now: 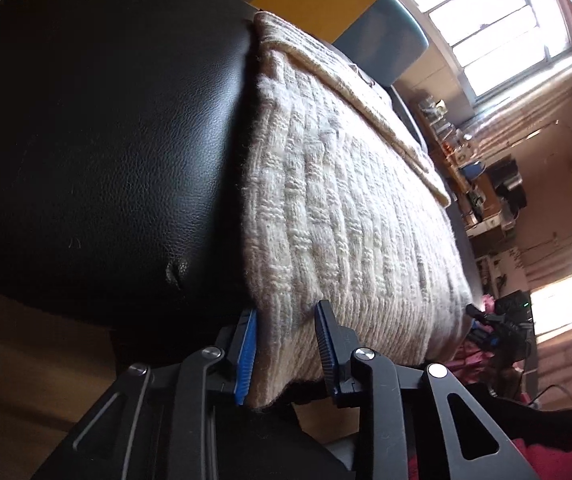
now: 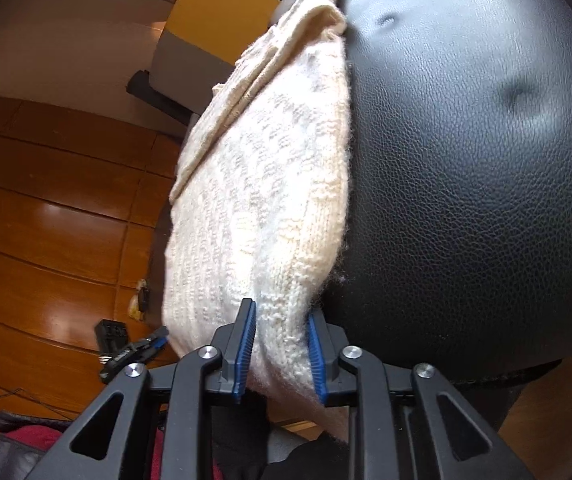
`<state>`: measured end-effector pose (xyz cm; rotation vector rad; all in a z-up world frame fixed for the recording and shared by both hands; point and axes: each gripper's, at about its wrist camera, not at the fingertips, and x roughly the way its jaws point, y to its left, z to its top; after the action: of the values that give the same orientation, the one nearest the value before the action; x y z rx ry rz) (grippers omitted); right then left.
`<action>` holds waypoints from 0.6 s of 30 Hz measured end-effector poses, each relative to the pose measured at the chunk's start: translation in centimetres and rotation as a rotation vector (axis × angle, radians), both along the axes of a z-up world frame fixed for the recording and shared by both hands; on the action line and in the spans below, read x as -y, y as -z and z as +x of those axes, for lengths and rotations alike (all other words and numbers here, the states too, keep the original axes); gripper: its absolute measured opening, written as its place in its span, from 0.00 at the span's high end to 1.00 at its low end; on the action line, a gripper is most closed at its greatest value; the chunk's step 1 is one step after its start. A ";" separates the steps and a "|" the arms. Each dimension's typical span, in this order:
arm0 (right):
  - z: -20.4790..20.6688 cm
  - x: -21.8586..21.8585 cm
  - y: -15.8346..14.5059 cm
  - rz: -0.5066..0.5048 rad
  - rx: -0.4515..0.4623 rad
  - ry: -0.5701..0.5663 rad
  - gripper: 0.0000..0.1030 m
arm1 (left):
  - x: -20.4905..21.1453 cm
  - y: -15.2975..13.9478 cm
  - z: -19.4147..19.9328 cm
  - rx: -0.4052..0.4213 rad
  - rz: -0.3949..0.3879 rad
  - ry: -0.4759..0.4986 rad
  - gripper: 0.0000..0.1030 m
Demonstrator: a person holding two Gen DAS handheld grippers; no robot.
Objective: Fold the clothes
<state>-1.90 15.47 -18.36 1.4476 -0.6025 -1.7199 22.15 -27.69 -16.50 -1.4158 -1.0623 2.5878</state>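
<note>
Right wrist view shows my right gripper (image 2: 279, 350) clamped on the near edge of the cream knit sweater (image 2: 261, 200); both blue pads press knit between them. Left wrist view shows my left gripper (image 1: 286, 350) likewise clamped on a thick edge of the same sweater (image 1: 346, 208).

Landmark: the black leather cushion (image 1: 105, 140). The sweater lies against the cushion's side, touching it along one long edge, with a folded band or sleeve resting on its far end. Both grippers sit at the sweater's near end, just off the cushion's near edge.

Risks, as I judge them:
1. Uneven pull. If one gripper leads, the fold skews and the edges will not align.
2. Partial grip. I cannot confirm that each gripper holds all layers; the underside is hidden. A missed layer would sag or drop out.
3. Drag. The fuzzy knit may catch on the grained cushion surface and bunch.
4. The loose band at the far end may slide off when the sweater lifts.
</note>
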 end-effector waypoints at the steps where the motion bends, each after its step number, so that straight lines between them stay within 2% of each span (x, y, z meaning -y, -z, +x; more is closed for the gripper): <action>1: 0.2 0.3 -0.3 0.020 -0.018 -0.003 0.86 | -0.2 -0.2 -0.2 0.006 -0.022 0.003 0.76; 2: 0.3 0.3 -0.6 0.038 -0.033 -0.007 0.86 | -0.5 -0.5 -0.3 0.008 -0.050 0.004 0.90; 3: 0.1 -0.4 -0.8 0.053 -0.046 -0.015 0.86 | -0.7 -0.8 -0.4 -0.004 -0.052 0.003 0.94; 6: -0.2 -1.2 -1.5 0.078 -0.076 -0.031 0.87 | -1.0 -1.5 -0.6 -0.054 -0.039 0.010 0.95; 13: -0.5 0.1 -2.8 -0.003 -0.108 -0.042 0.88 | -0.5 -3.8 -2.0 -0.167 0.100 0.028 0.95; 18: -1.8 1.6 -4.1 -0.103 -0.103 -0.034 0.88 | 0.2 -5.7 -4.2 -0.251 0.180 0.009 0.95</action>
<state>-3.72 13.91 -14.29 1.2826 -0.5985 -1.7011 17.97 -27.94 -10.82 -1.0238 -1.2088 2.5031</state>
